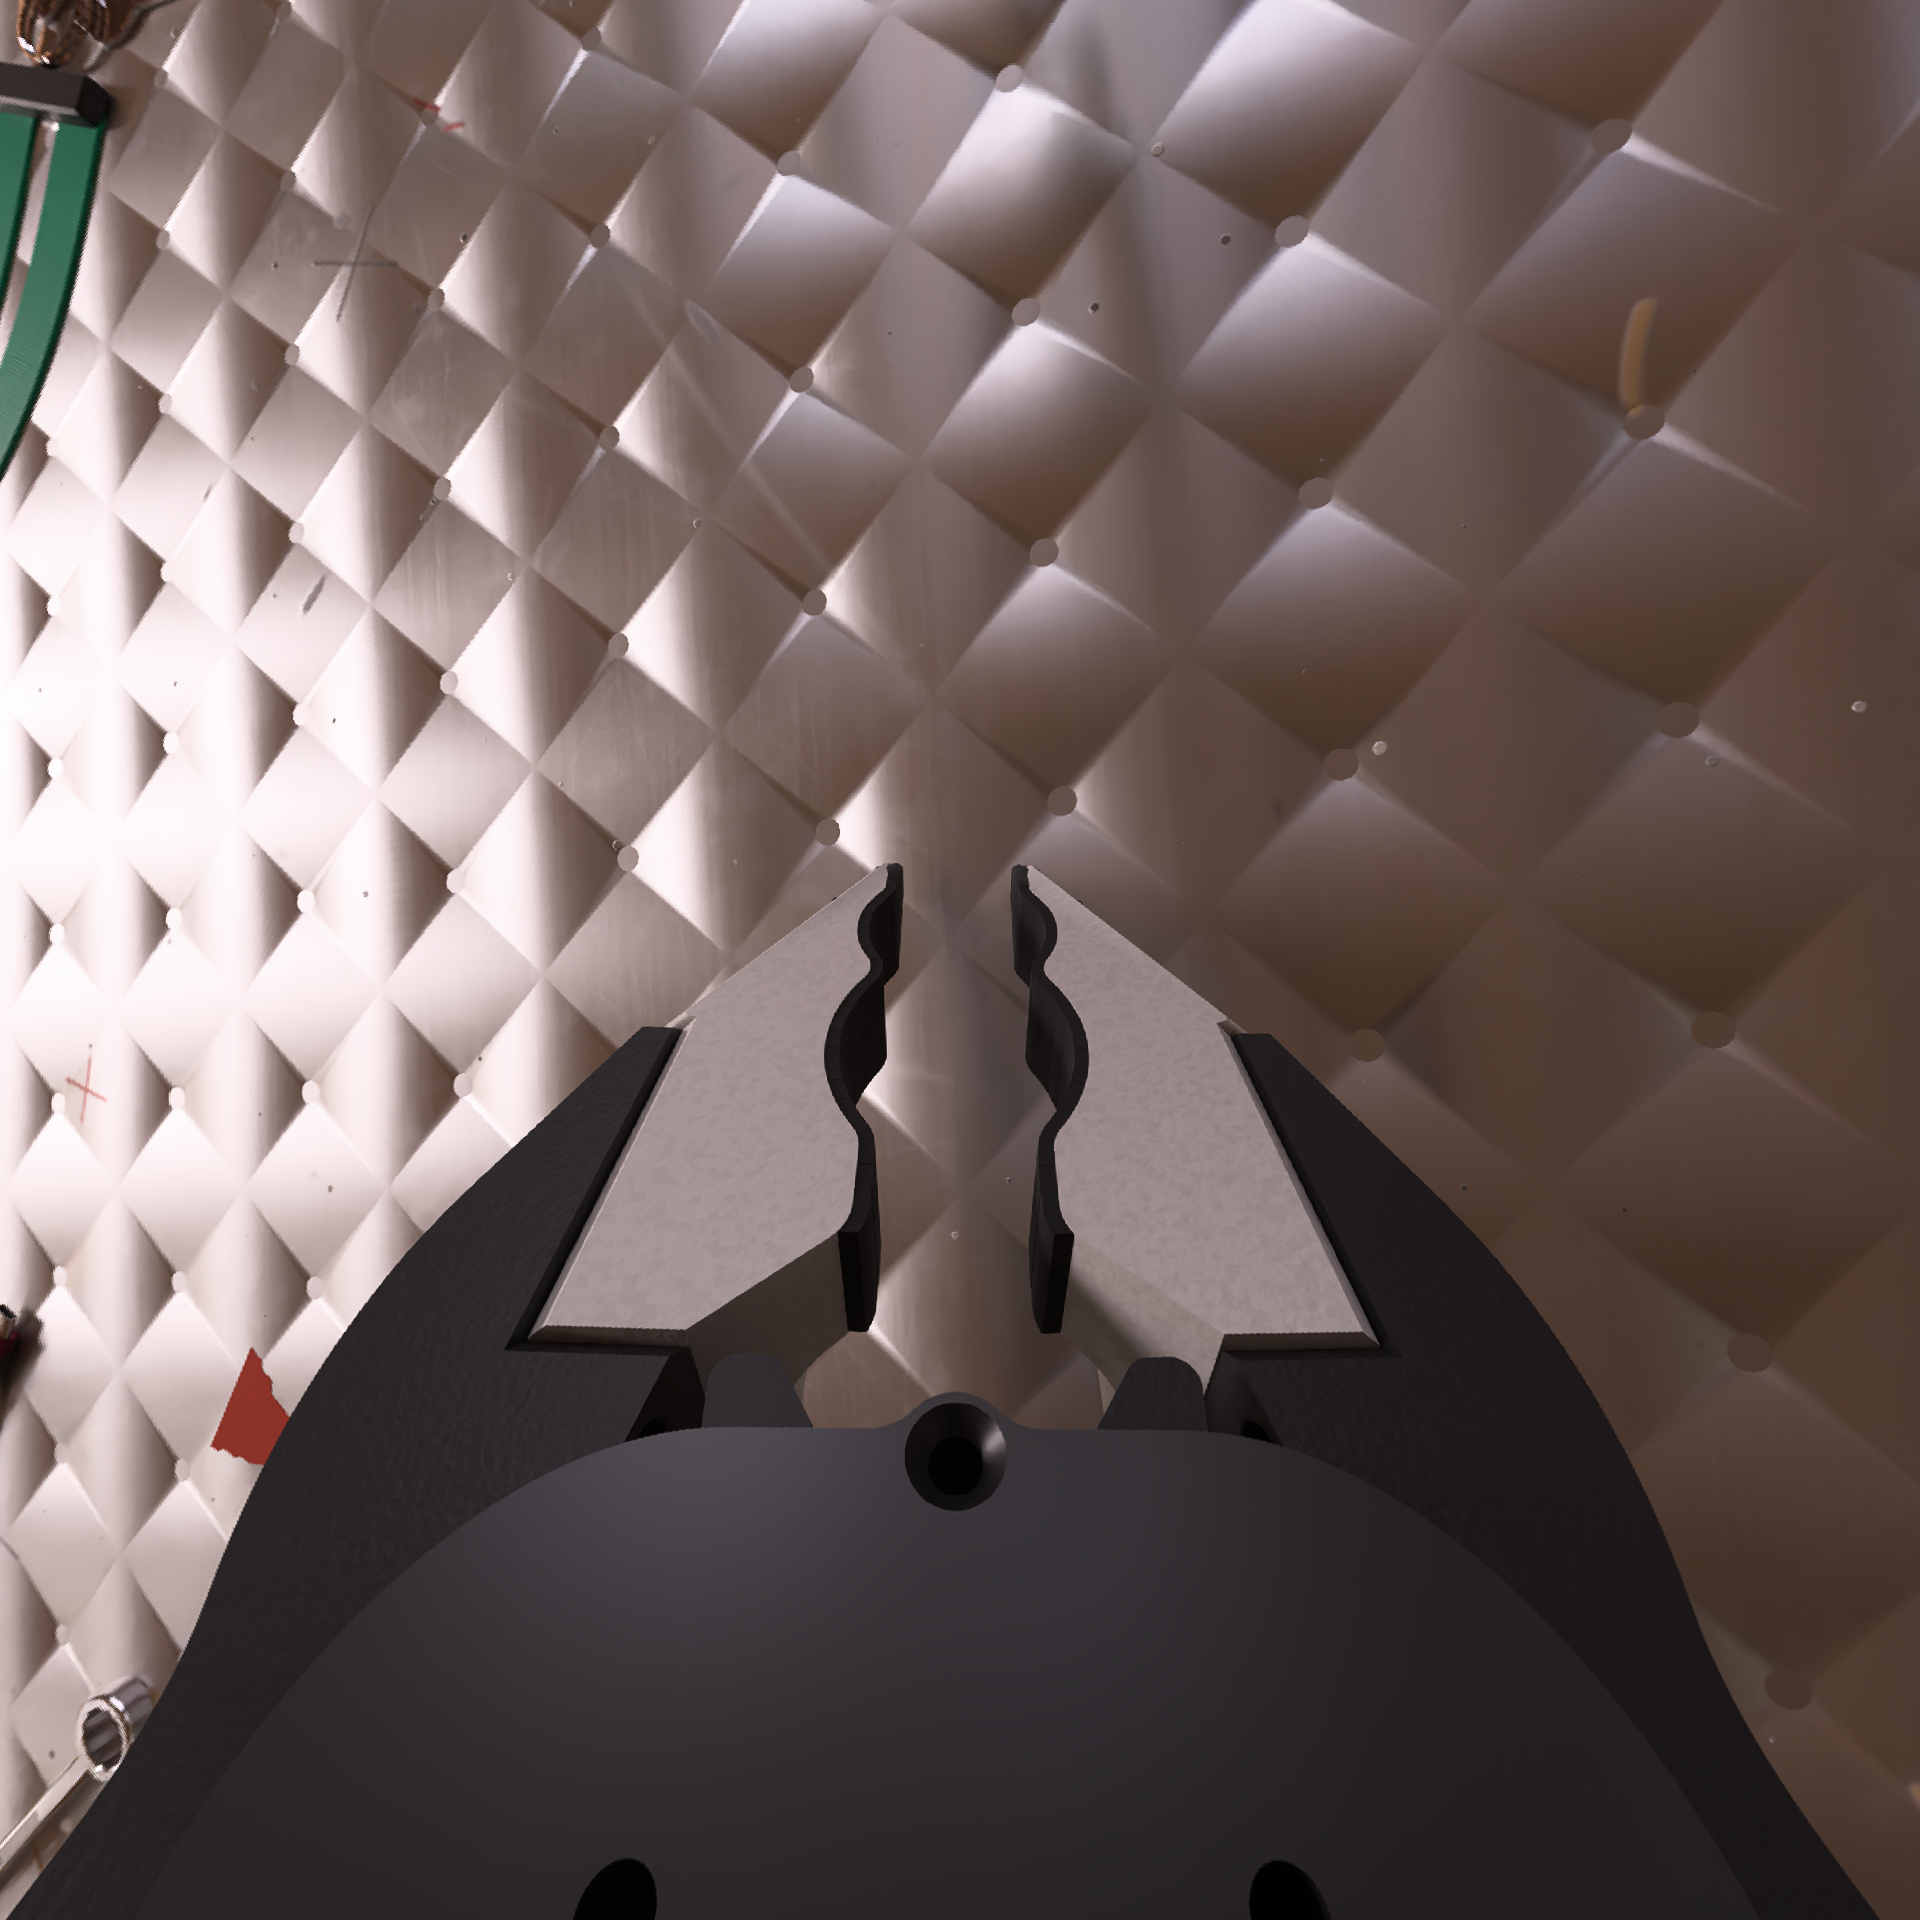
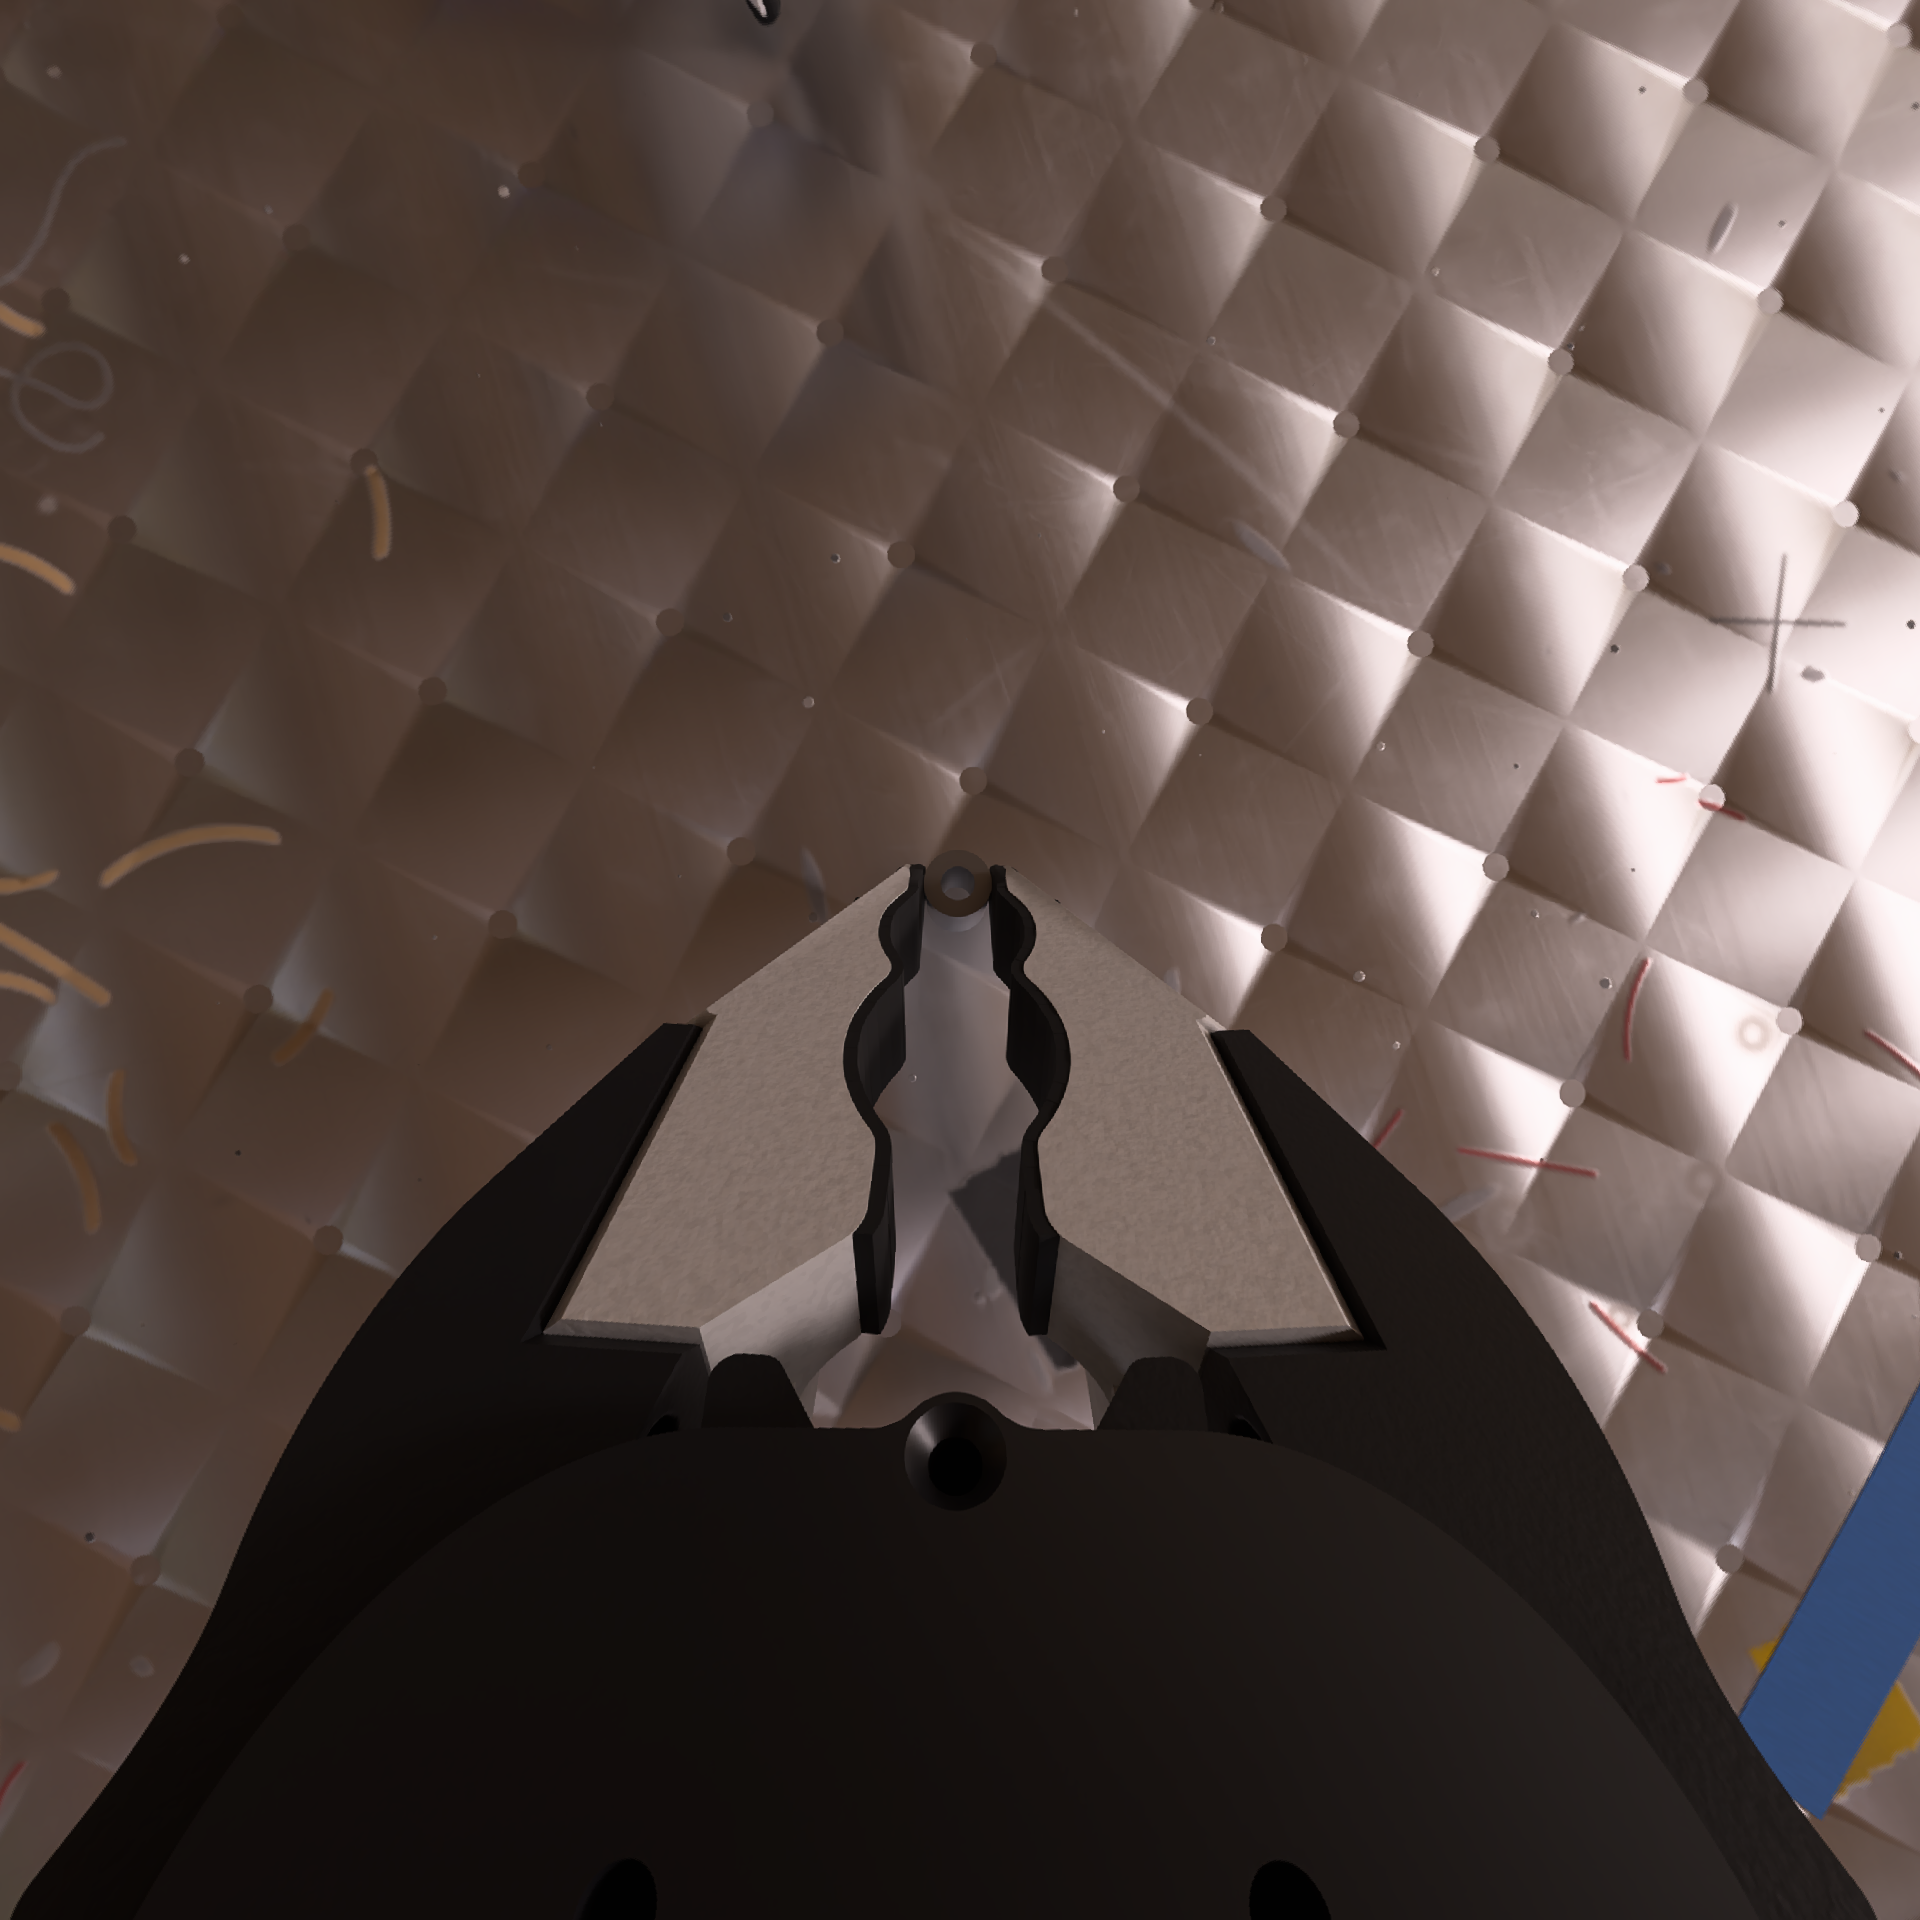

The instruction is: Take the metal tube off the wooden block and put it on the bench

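My right gripper (image 2: 958, 883) points down at the metal bench (image 2: 1351, 520), shut on the metal tube (image 2: 942, 889). The tube is seen end-on as a small ring pinched between the very tips of the fingers. My left gripper (image 1: 956, 883) also points down at the bench (image 1: 520, 520); its jaws stand a little apart with nothing between them. The wooden block is not in either view.
The bench is a shiny swirl-patterned plate with rows of small holes. A green strap (image 1: 42, 281), a red tape scrap (image 1: 249, 1403) and a spanner (image 1: 99, 1735) lie at the left. A blue strip (image 2: 1829, 1621), red wire bits (image 2: 1631, 997) and wood shavings (image 2: 187, 847) are also there.
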{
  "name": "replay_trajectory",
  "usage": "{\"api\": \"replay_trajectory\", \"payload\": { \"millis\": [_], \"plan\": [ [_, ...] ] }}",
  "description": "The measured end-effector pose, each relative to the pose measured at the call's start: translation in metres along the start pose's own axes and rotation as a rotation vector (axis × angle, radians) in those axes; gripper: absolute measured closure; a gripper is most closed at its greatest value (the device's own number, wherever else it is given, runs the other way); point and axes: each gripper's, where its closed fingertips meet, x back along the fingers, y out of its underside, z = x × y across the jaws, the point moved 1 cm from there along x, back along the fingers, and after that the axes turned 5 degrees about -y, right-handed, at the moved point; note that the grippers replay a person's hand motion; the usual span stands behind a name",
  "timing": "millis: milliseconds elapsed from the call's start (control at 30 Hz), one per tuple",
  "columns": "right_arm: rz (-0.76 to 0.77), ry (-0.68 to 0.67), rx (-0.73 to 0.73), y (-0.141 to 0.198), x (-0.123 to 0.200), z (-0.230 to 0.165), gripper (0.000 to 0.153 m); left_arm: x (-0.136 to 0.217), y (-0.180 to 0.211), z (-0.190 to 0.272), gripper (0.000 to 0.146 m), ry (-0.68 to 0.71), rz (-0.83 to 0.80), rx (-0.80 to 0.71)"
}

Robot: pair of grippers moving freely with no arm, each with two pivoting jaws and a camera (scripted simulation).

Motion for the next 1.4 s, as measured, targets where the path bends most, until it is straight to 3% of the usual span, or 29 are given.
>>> {"api": "replay_trajectory", "payload": {
  "millis": [300,700,1400],
  "plan": [
    [-0.045,-0.005,0.018,-0.0002,-0.001,0.0041,0.141,0.0003,0.0004,0.0001,0.125,0.003,0.0,-0.002],
    [-0.215,-0.089,0.093,-0.0023,0.0006,0.0084,0.141,0.0007,0.0012,0.0002,0.126,0.008,0.0,0.001],
    [-0.302,-0.157,0.087,-0.0028,-0.0038,0.0087,0.141,0.0018,0.0027,0.0006,0.127,0.016,0.0,-0.005]
  ]
}}
